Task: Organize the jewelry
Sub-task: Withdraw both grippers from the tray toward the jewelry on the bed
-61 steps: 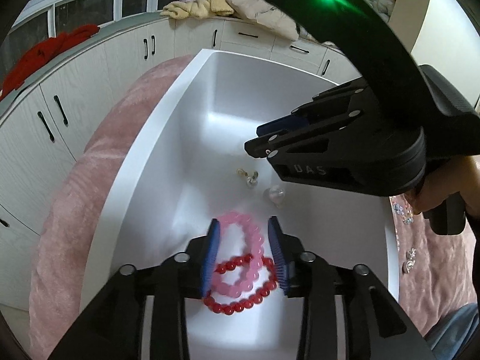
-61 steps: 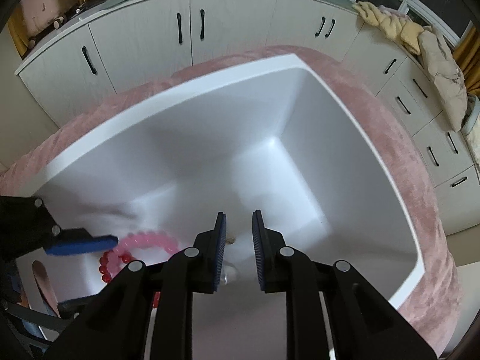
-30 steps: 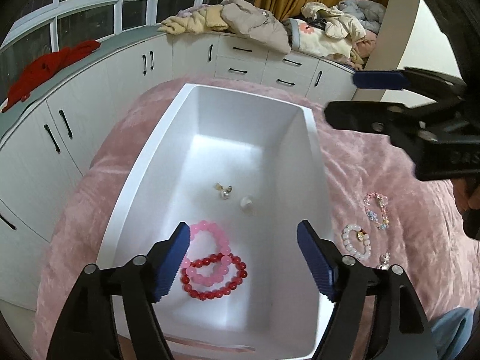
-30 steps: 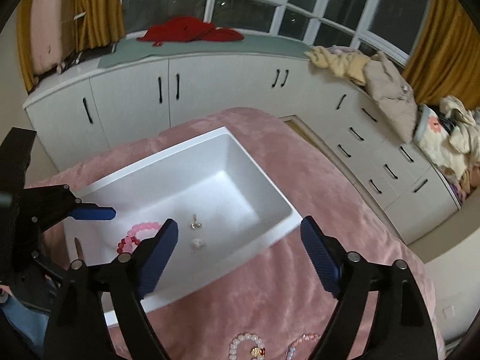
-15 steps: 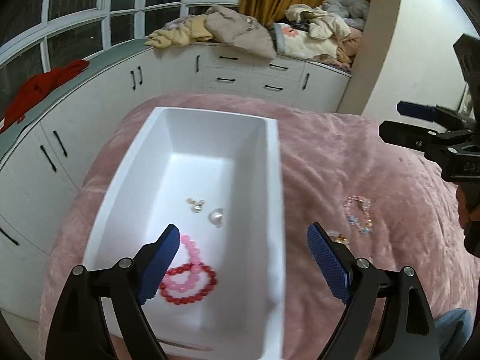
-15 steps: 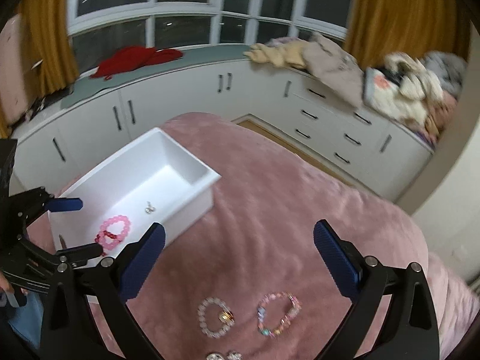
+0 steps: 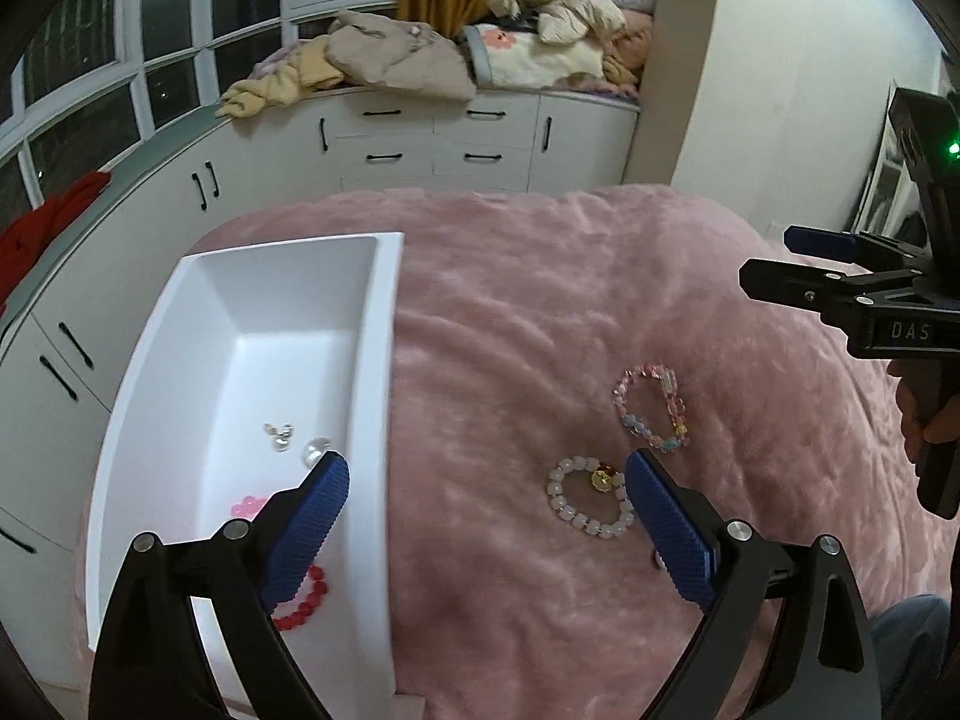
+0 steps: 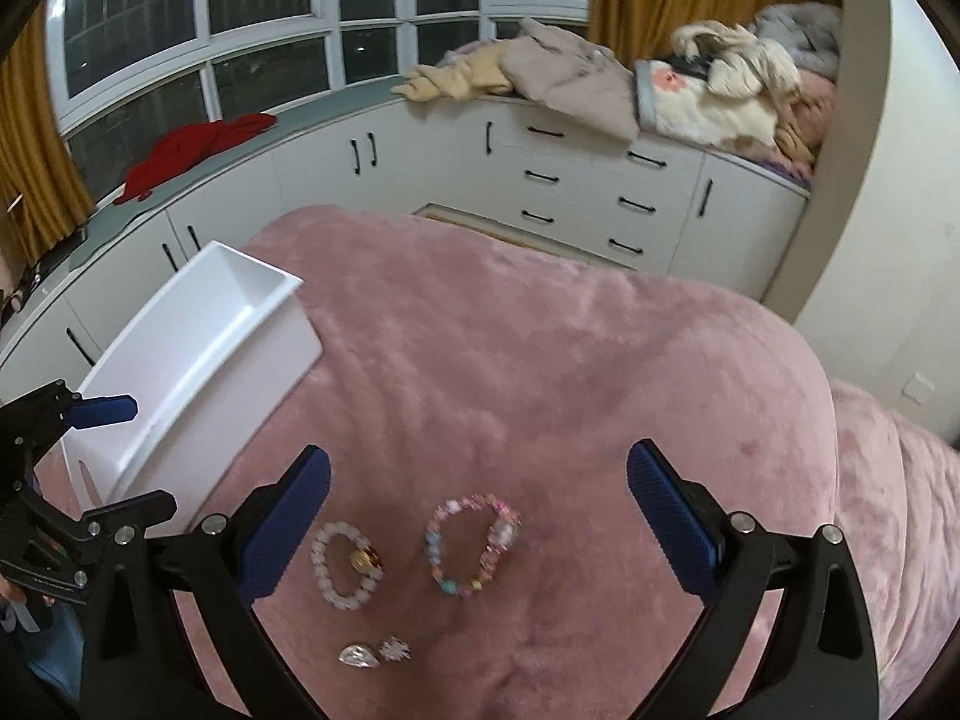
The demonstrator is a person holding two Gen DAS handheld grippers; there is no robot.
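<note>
Left claw (image 7: 483, 519) spread wide, holding nothing, hovering over the right rim of the white bin (image 7: 384, 360) and the pink blanket (image 7: 540, 312) on the bed. Right claw (image 8: 477, 525) also spread wide, empty, above the loose jewelry. White bin sits near the bed's left edge; inside it a red bead bracelet (image 7: 303, 603), a pink bead bracelet (image 7: 247, 505), a small silver earring (image 7: 279, 435) and a pearl piece (image 7: 315, 450). On the blanket, right of the bin: white bead bracelet with gold charm (image 8: 347, 564), just beside it a pastel multicolor bracelet (image 8: 471, 543). Nearer the bed's front edge, a clear teardrop gem (image 8: 358, 655) touching or just beside a small snowflake piece (image 8: 395, 649). White cabinets (image 8: 600, 180) behind, with piled clothes (image 8: 570, 72) on top.
</note>
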